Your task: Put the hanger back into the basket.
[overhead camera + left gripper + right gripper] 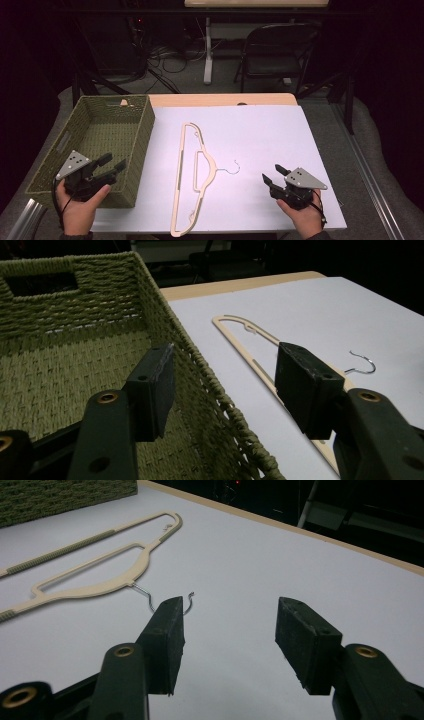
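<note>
A cream plastic hanger (178,180) with a wire hook (233,170) lies flat on the white tabletop (260,135), running from the far middle toward the near edge. At the left stands a green woven basket (100,135), nothing visible inside it. My left gripper (114,163) hovers open over the basket's near right wall; in the left gripper view its jaws (225,375) straddle the basket rim (200,365), with the hanger (240,330) beyond. My right gripper (272,172) is held open just right of the hook, nothing between its fingers (230,625). The hanger (100,585) lies ahead-left of it.
A wooden table edge (220,100) shows beyond the white surface. A dark folding chair (275,50), a white table leg (207,50) and cables on the floor stand behind the table. The basket's corner (50,495) appears far left in the right gripper view.
</note>
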### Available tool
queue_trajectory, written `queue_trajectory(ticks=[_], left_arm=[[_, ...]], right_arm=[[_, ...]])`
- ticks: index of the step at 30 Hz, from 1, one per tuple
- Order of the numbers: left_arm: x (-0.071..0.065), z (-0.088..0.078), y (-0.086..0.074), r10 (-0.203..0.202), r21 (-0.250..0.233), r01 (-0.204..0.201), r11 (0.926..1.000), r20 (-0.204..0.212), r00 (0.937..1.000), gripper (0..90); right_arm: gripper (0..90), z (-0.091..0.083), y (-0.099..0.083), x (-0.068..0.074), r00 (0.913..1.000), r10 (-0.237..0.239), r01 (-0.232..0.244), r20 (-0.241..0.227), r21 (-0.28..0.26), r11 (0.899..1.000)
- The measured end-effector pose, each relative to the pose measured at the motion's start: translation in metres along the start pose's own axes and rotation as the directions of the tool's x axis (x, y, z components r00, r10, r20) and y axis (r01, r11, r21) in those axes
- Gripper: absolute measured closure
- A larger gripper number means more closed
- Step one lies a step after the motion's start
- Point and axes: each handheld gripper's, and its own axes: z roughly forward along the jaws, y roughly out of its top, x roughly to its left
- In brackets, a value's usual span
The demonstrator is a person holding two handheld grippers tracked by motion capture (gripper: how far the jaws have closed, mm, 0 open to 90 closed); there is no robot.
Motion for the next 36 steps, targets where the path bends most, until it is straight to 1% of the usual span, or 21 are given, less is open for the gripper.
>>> queue_trajectory(ticks=[1,2,3,5,6,9,10,11,12,13,14,15,16,17,20,22,25,27,29,33,36], left_arm=[[-0.002,0.001,0.000,-0.001,0.004,0.001,1.0000,0.003,1.0000,41.3],[-0.004,0.003,0.000,0.000,0.009,0.000,1.0000,0.006,1.0000,41.4],[-0.008,0.005,0.001,0.006,0.016,-0.006,0.9999,0.009,0.9999,41.4],[-0.015,0.009,0.003,0.023,0.027,-0.023,0.9994,0.024,0.9995,41.4],[-0.019,0.012,0.005,0.022,0.033,-0.023,0.9992,0.036,0.9991,41.4],[-0.031,0.021,0.010,0.044,0.064,-0.048,0.9968,0.067,0.9968,42.1],[-0.035,0.025,0.011,0.053,0.069,-0.058,0.9959,0.080,0.9954,42.8],[-0.039,0.029,0.013,0.058,0.078,-0.065,0.9948,0.093,0.9940,43.2],[-0.039,0.029,0.013,0.058,0.078,-0.065,0.9948,0.093,0.9940,43.3],[-0.047,0.038,0.016,0.075,0.095,-0.086,0.9918,0.112,0.9909,43.3],[-0.047,0.038,0.016,0.075,0.095,-0.086,0.9918,0.112,0.9909,43.3],[-0.056,0.047,0.017,0.085,0.117,-0.101,0.9880,0.134,0.9872,43.3],[-0.061,0.053,0.017,0.094,0.128,-0.113,0.9853,0.147,0.9846,43.6],[-0.065,0.058,0.017,0.102,0.142,-0.125,0.9820,0.159,0.9820,43.8],[-0.077,0.075,0.019,0.118,0.182,-0.155,0.9710,0.199,0.9728,45.1],[-0.083,0.085,0.021,0.130,0.201,-0.174,0.9642,0.214,0.9681,47.2],[-0.089,0.101,0.023,0.131,0.223,-0.181,0.9580,0.221,0.9664,47.5],[-0.092,0.109,0.024,0.129,0.231,-0.182,0.9558,0.227,0.9654,47.5],[-0.094,0.115,0.025,0.129,0.240,-0.185,0.9530,0.232,0.9642,47.6],[-0.098,0.124,0.027,0.106,0.266,-0.169,0.9491,0.236,0.9658,48.3],[-0.100,0.129,0.030,0.111,0.299,-0.183,0.9367,0.241,0.9641,48.5]], right_arm=[[46.2,-0.002,0.000,-0.002,1.0000,0.001,-0.001,-0.008,0.011,1.000],[47.0,-0.002,-0.001,-0.003,0.9999,0.011,-0.011,-0.011,-0.010,1.000],[47.5,-0.003,-0.001,-0.005,0.9998,0.014,-0.014,-0.011,-0.001,1.000],[48.1,-0.004,-0.003,-0.008,0.9997,0.022,-0.022,-0.009,0.002,1.000],[48.5,-0.003,-0.004,-0.009,0.9997,0.023,-0.023,-0.008,-0.001,1.000],[48.5,-0.004,-0.005,-0.011,0.9993,0.014,-0.014,0.036,0.001,1.000],[48.6,-0.004,-0.006,-0.012,0.9990,0.019,-0.019,0.042,0.007,1.000],[48.6,-0.004,-0.006,-0.013,0.9986,0.016,-0.016,0.051,-0.005,1.000],[48.6,-0.004,-0.006,-0.013,0.9986,0.016,-0.016,0.051,-0.005,1.000],[48.1,-0.004,-0.006,-0.015,0.9986,0.013,-0.014,0.051,0.017,1.000],[47.2,-0.003,-0.007,-0.015,0.9981,0.024,-0.025,0.056,0.017,1.000],[47.2,-0.003,-0.007,-0.016,0.9977,0.038,-0.040,0.056,0.026,0.999],[48.3,-0.002,-0.008,-0.017,0.9980,0.048,-0.049,0.042,0.021,0.999],[49.1,-0.003,-0.009,-0.017,0.9984,0.049,-0.050,0.027,0.025,0.998],[49.6,-0.002,-0.010,-0.016,0.9986,0.048,-0.048,0.023,0.021,0.999],[49.6,-0.003,-0.010,-0.017,0.9986,0.048,-0.048,0.023,0.019,0.999],[49.6,-0.002,-0.011,-0.018,0.9982,0.053,-0.054,0.027,0.015,0.998],[49.6,-0.002,-0.011,-0.019,0.9980,0.056,-0.057,0.028,0.025,0.998],[49.6,-0.001,-0.012,-0.020,0.9976,0.062,-0.063,0.032,0.018,0.998],[49.4,-0.002,-0.012,-0.020,0.9972,0.068,-0.069,0.030,0.033,0.997],[49.4,-0.001,-0.013,-0.020,0.9974,0.069,-0.070,0.022,0.036,0.997]])
